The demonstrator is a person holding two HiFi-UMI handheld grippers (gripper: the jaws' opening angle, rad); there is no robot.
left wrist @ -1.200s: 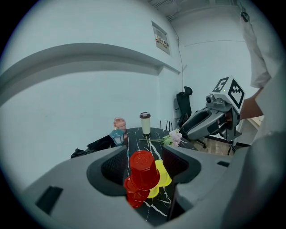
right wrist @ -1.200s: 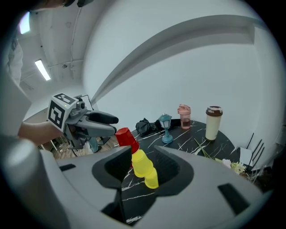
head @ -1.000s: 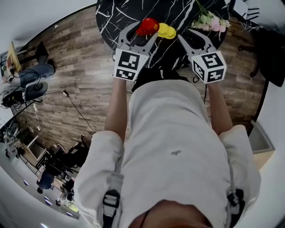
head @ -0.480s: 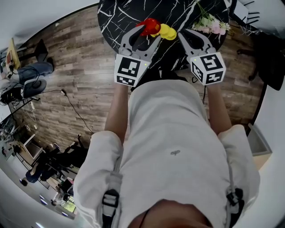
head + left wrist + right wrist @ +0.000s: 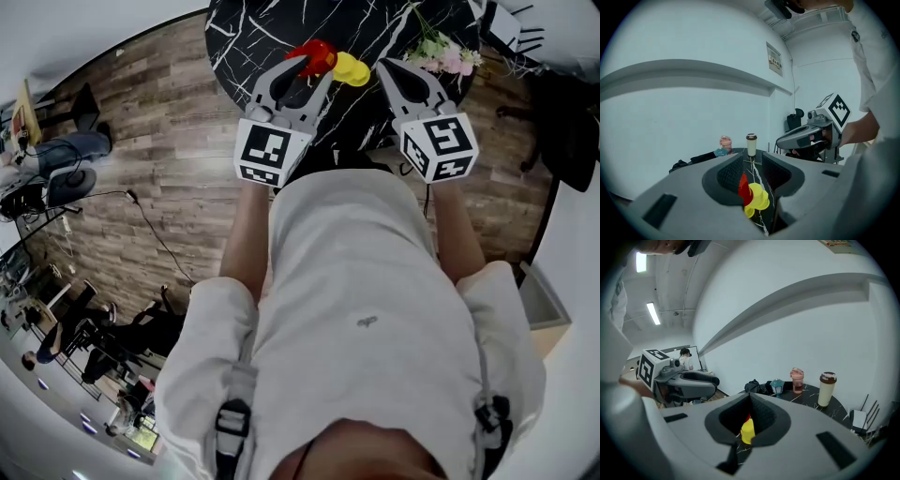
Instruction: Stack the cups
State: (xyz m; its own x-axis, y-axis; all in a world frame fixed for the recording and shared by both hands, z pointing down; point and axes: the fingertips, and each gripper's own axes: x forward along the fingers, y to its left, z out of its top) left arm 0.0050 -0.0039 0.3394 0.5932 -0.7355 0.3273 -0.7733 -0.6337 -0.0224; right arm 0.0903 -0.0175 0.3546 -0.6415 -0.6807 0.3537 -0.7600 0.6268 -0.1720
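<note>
A red cup lies against yellow cups near the front edge of the round black marble table. My left gripper hovers in front of them. Its jaws have just been closing but still stand apart, and nothing is pressed between them. In the left gripper view the red cup and yellow cups show beyond the left gripper. My right gripper is to the right of the cups, its jaws closed together on nothing. The right gripper view shows a yellow cup below the shut right gripper.
A bunch of flowers lies on the table's right side. At the far side stand a cream tumbler with a brown lid, a pink cup, a small teal object and a dark cloth. Wooden floor surrounds the table.
The right gripper's jaws have gone from apart to shut. The left gripper's jaws have narrowed. Both grippers have risen a little. The cups have stayed where they were.
</note>
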